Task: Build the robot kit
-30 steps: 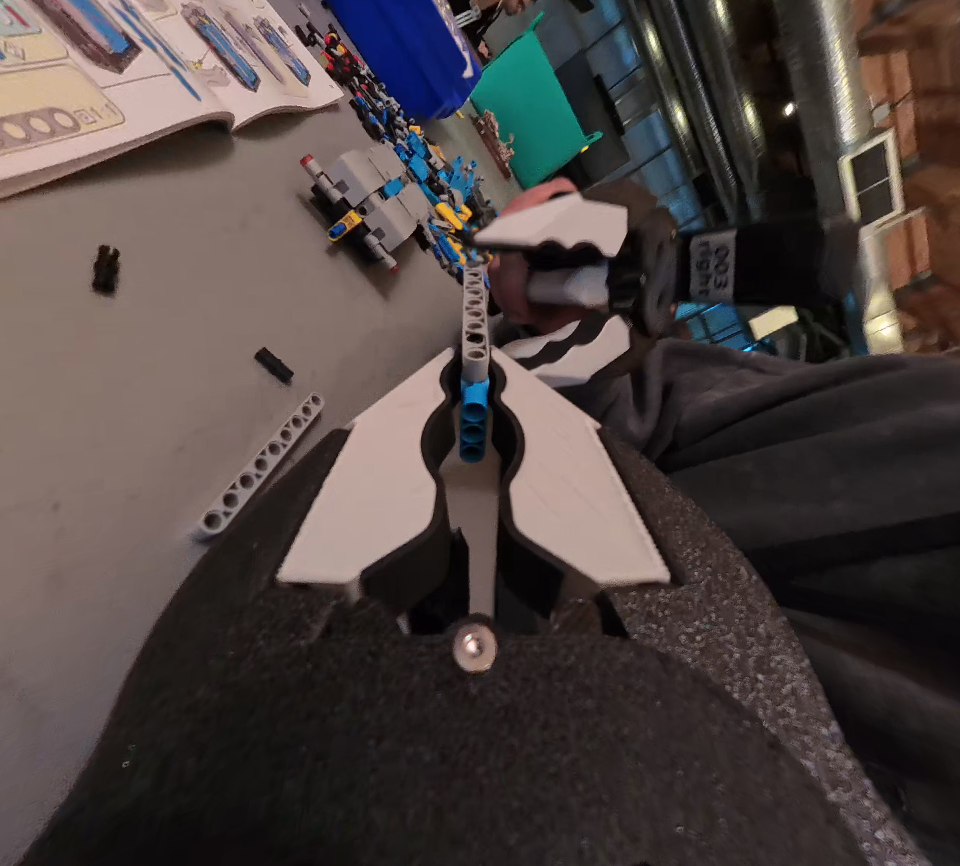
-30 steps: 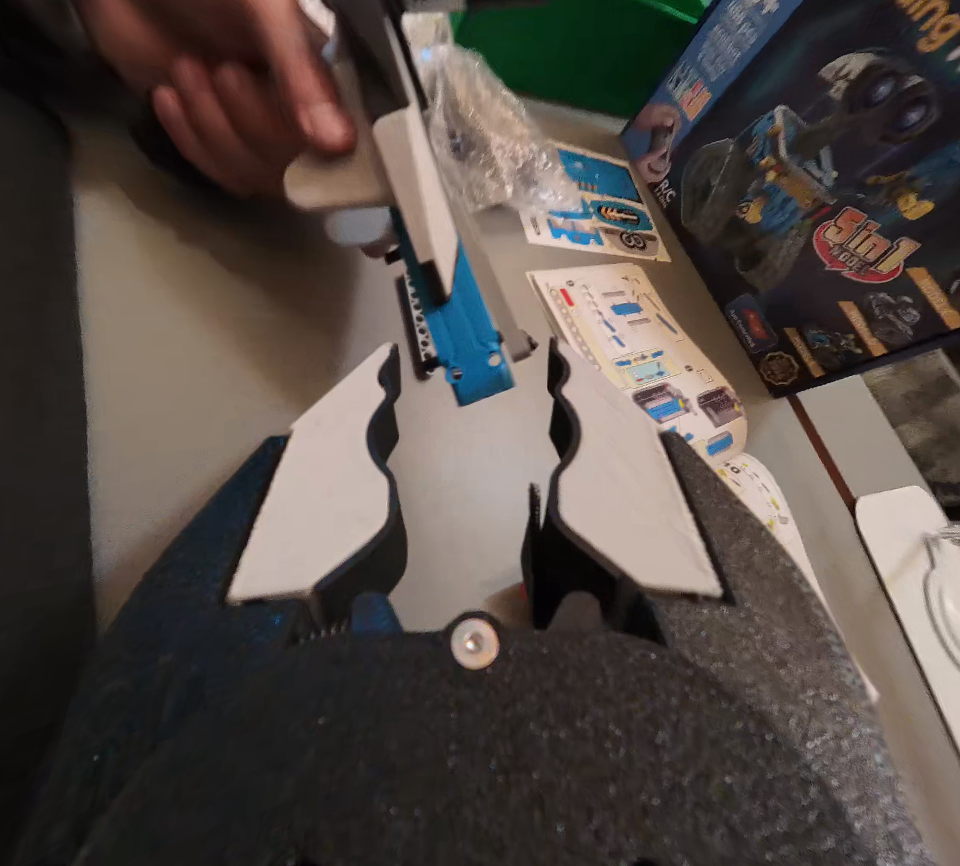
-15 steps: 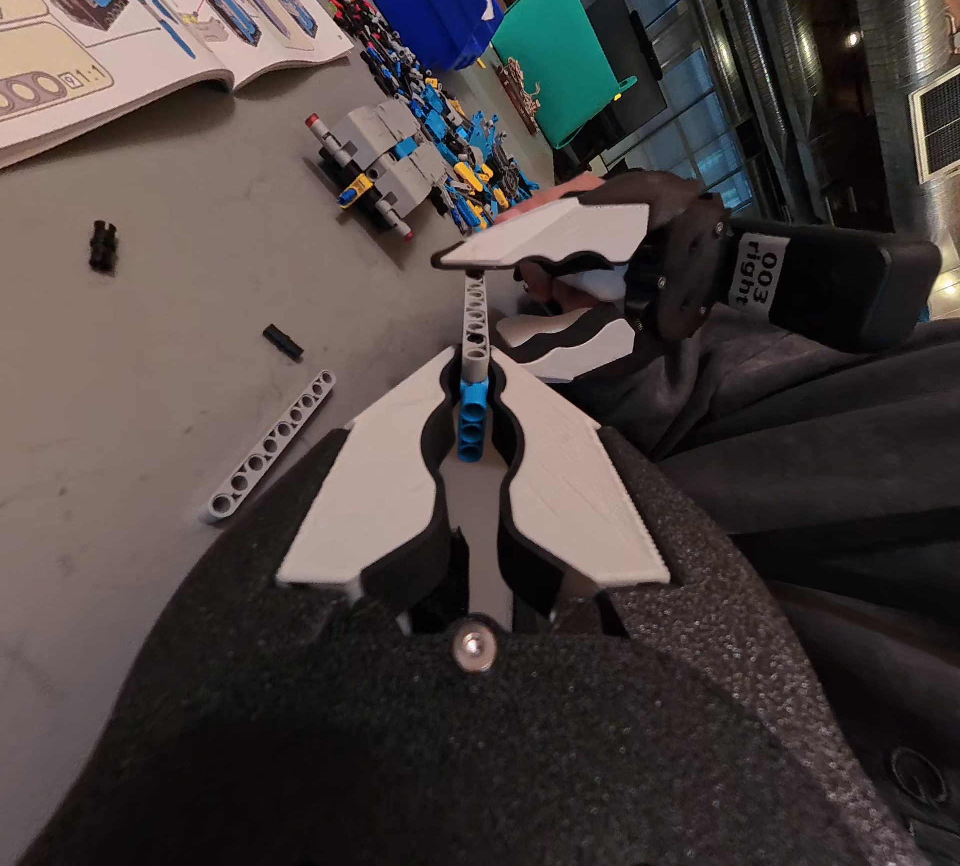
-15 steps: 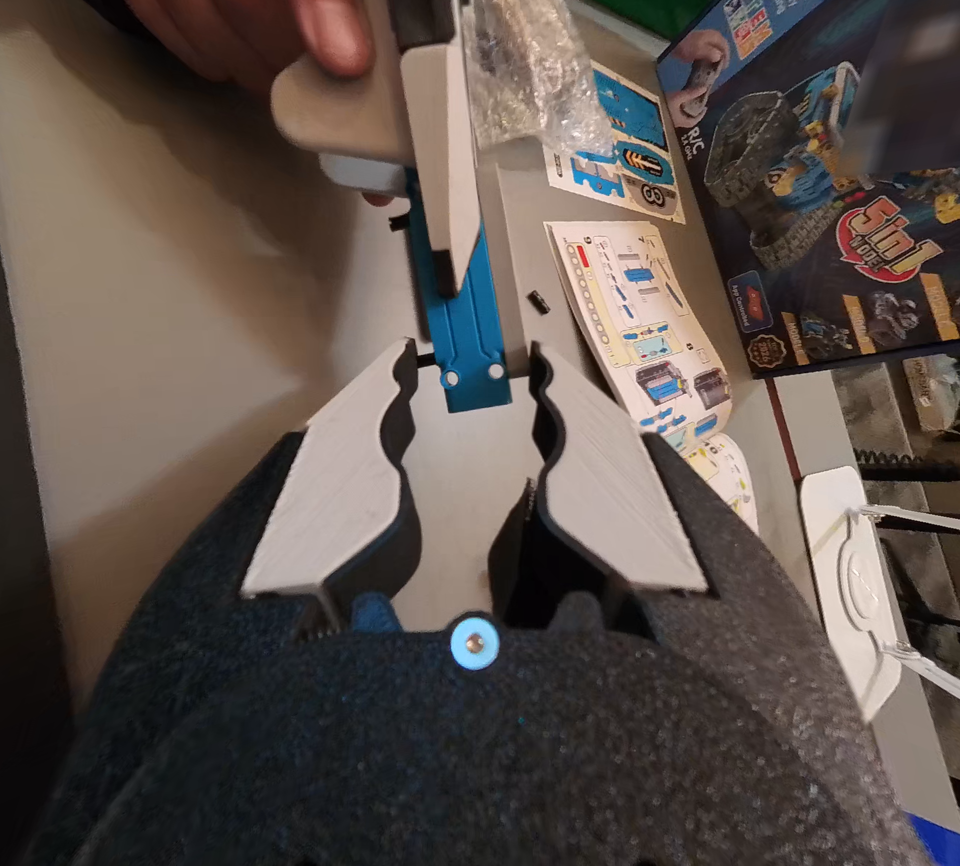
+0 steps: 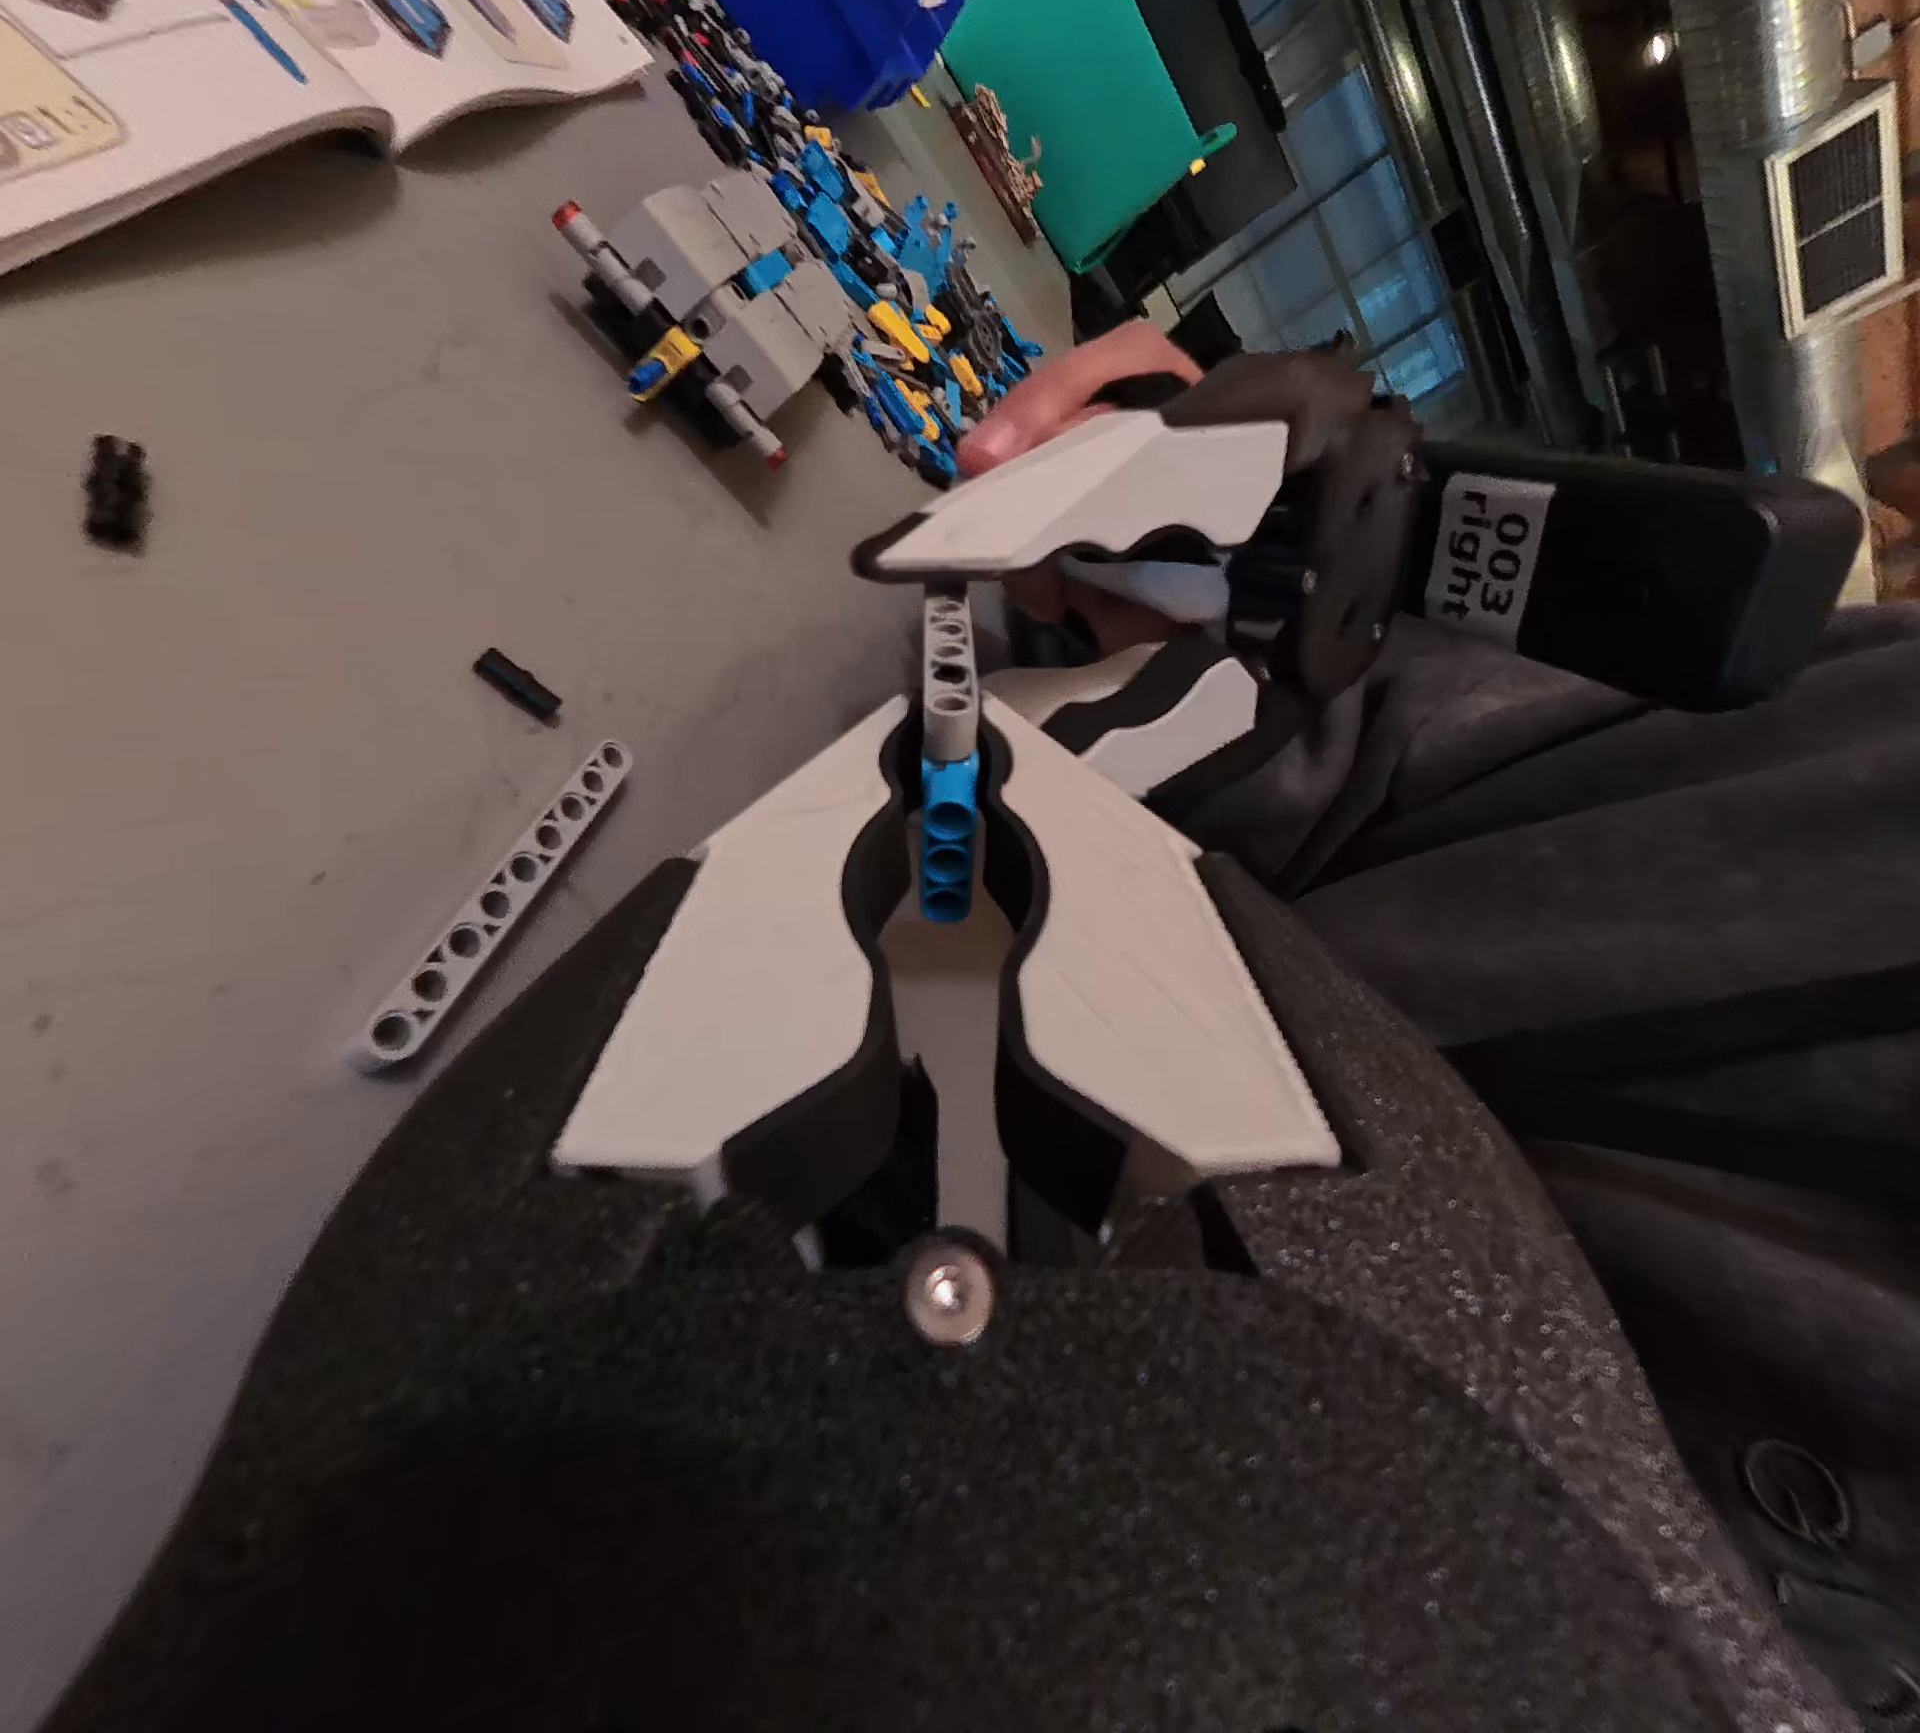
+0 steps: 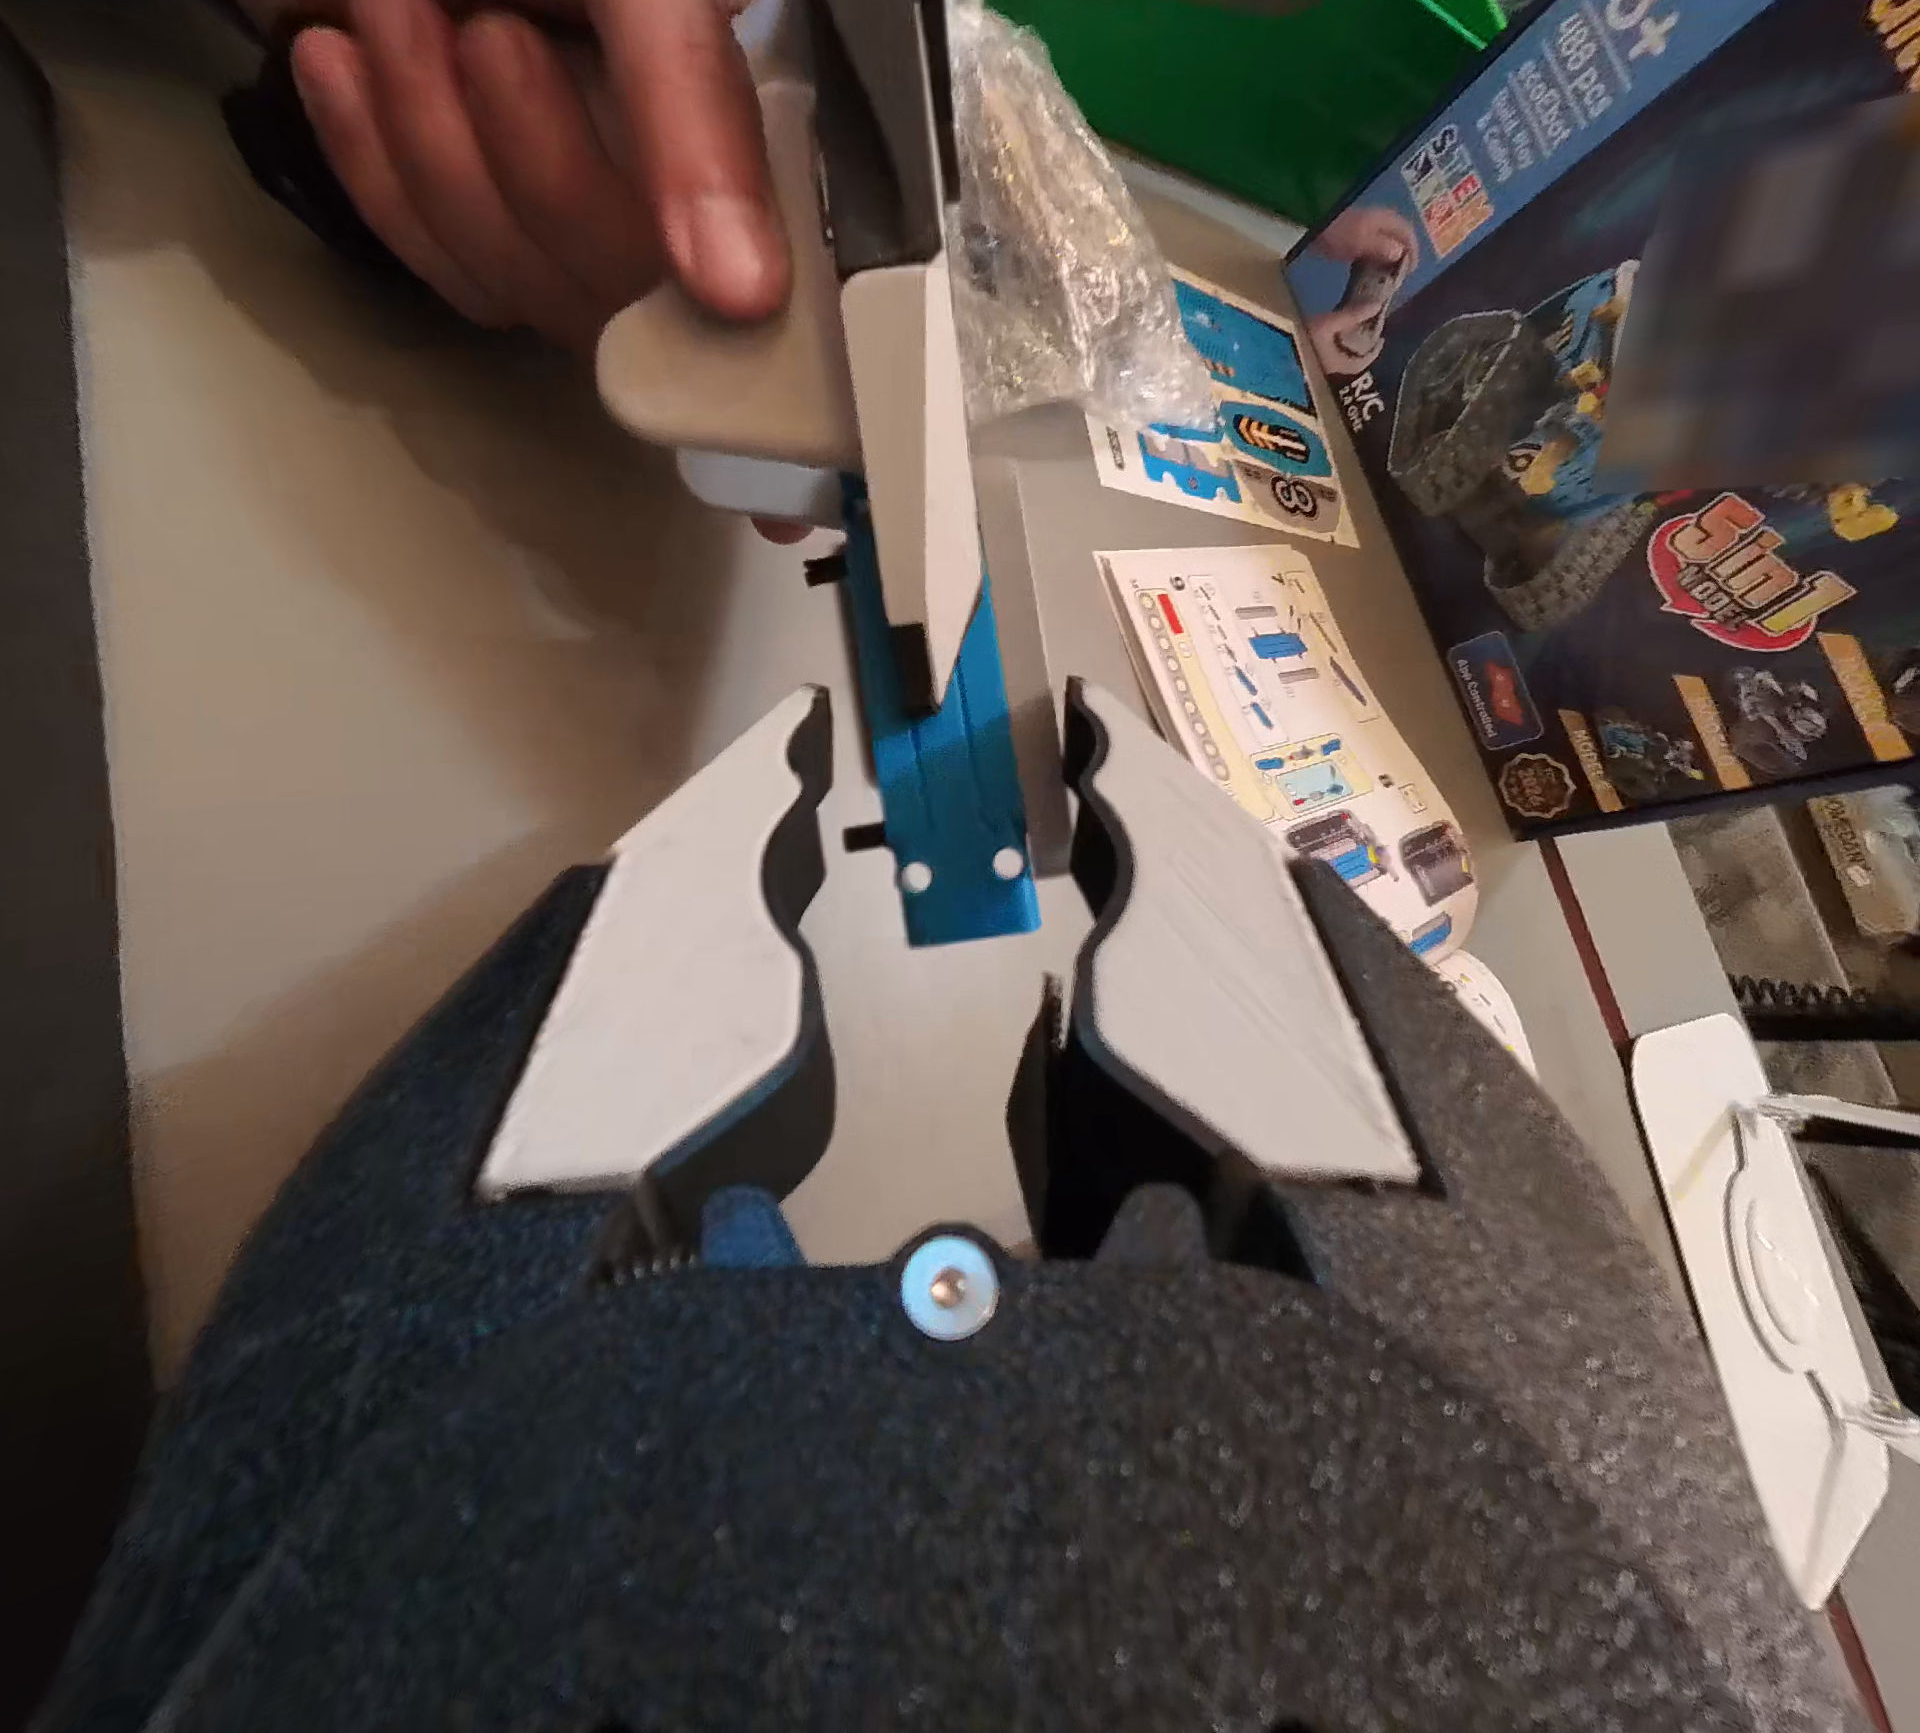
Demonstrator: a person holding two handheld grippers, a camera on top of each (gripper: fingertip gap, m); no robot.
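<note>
Grey table (image 5: 260, 540): fills the left half of the left wrist view; tilted steeply in frame.

Printed carton (image 6: 1662, 436): dark blue, upper right of the right wrist view, standing on the table.

Open instruction booklet (image 5: 260, 0): upper left of the left wrist view, lying flat.

Left gripper (image 5: 948, 748): bottom centre of the left wrist view, fingers pointing up-frame. Jaws pressed in on a blue-and-grey brick assembly (image 5: 945, 810), which stands out beyond the tips. In the right wrist view the same gripper (image 6: 914, 603) comes down from the top of the frame, a bare hand (image 6: 499, 104) wrapped round its handle, forefinger laid along the side plate.

Right gripper (image 6: 948, 748): bottom centre of its own view, jaws spread wide, one on each side of the assembly's blue end (image 6: 956, 810) without visibly touching it. In the left wrist view it (image 5: 1049, 623) enters from the right, level across frame, its upper finger over the grey beam's far end.

Pile of loose bricks (image 5: 831, 260): blue, yellow, grey; upper centre, left wrist view.

Clear plastic bag (image 6: 1049, 249): upper centre, right wrist view.

Sticker sheet (image 6: 1226, 436): beside the bag.

Grey holed beam (image 5: 499, 904): lying left of the left gripper.

Black pin (image 5: 516, 684): just above that beam.
</note>
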